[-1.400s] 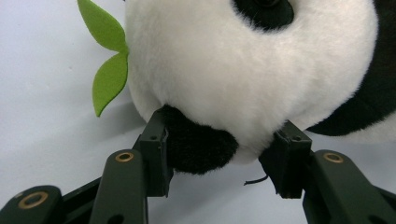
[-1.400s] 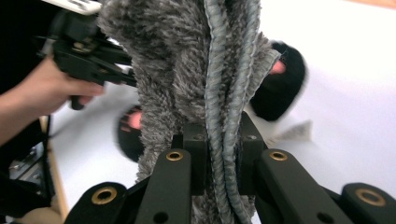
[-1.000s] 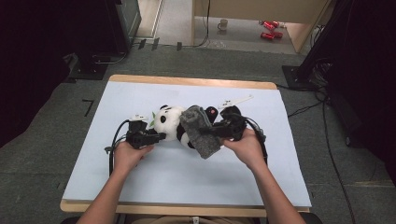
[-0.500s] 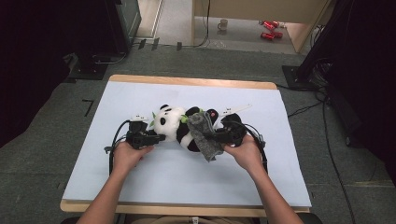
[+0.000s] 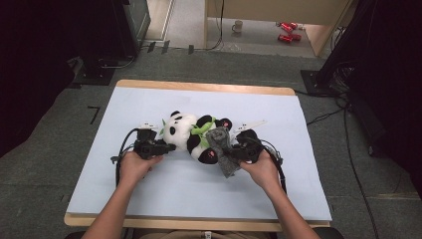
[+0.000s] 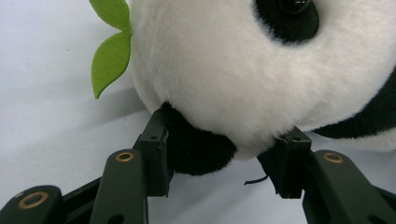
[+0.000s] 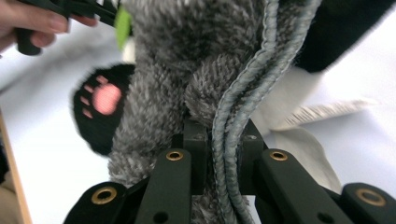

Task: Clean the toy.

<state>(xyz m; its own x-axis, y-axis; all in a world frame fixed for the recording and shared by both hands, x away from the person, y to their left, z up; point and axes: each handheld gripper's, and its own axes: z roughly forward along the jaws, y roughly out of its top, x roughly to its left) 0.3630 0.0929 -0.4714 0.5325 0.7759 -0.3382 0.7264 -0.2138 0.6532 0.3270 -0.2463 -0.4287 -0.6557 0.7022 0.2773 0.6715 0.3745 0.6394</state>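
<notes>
A black-and-white panda plush (image 5: 185, 130) with green leaves lies on its back mid-table. My left gripper (image 5: 168, 147) comes in from the left and is shut on the panda's head; in the left gripper view the black ear (image 6: 198, 151) and the white fur sit squeezed between the jaws of my left gripper (image 6: 222, 156). My right gripper (image 5: 233, 152) is shut on a fuzzy grey cloth (image 5: 222, 149) that hangs over the panda's lower body. In the right gripper view the cloth's stitched hem (image 7: 233, 116) is pinched in my right gripper (image 7: 224, 156), beside a black paw (image 7: 103, 102) with a pink pad.
The light blue mat (image 5: 199, 194) covers the wooden table, with bare room in front and behind the plush. A mug (image 5: 238, 26) and red items (image 5: 286, 32) lie on the floor beyond. Dark equipment stands at both far sides.
My right gripper has come down with the grey cloth, bringing it lower over the panda's body. The left gripper has kept still on the head.
</notes>
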